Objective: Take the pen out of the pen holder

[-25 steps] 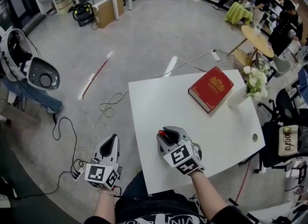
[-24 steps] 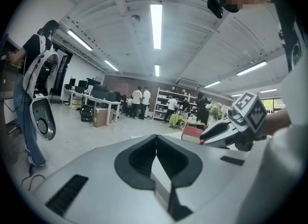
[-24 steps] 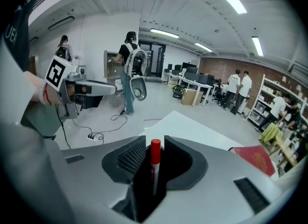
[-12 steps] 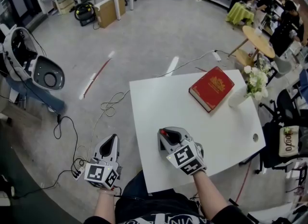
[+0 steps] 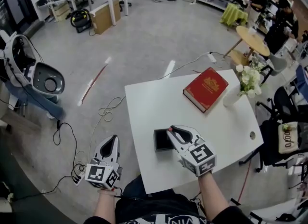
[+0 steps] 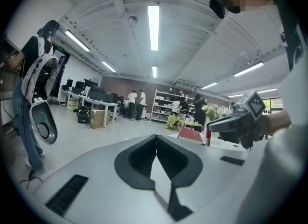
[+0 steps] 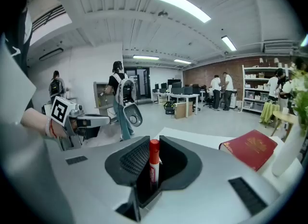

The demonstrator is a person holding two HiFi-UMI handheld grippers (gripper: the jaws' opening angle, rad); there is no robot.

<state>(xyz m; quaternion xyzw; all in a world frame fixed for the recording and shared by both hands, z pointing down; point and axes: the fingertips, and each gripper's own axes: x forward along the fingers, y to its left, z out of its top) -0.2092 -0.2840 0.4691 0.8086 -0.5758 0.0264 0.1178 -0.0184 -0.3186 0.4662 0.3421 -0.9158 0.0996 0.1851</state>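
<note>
The pen (image 7: pixel 153 166) is gripped between the closed jaws of the right gripper (image 7: pixel 154 143). It is held upright in the lower middle of the right gripper view, with its red cap standing just above the jaw tips. In the head view the right gripper (image 5: pixel 169 130) is seen at lower centre, over the near part of the white table (image 5: pixel 144 107), and a spot of red is shown at its tips. The black holder (image 5: pixel 161 140) is set on the table just left of those tips, its top overlapped by them at the right edge. The pen's lower end is hidden, so it cannot be told whether it is clear of the holder.

The left gripper (image 5: pixel 112 138) is held at the lower left of the head view, off the table and above the floor. In the left gripper view the jaws of the left gripper (image 6: pixel 155 138) are seen closed together at their tips, with nothing between them.

A red book (image 5: pixel 205 89) is laid toward the table's upper right. A white vase (image 5: pixel 231 97) of flowers is placed just right of it, near the table's edge.
</note>
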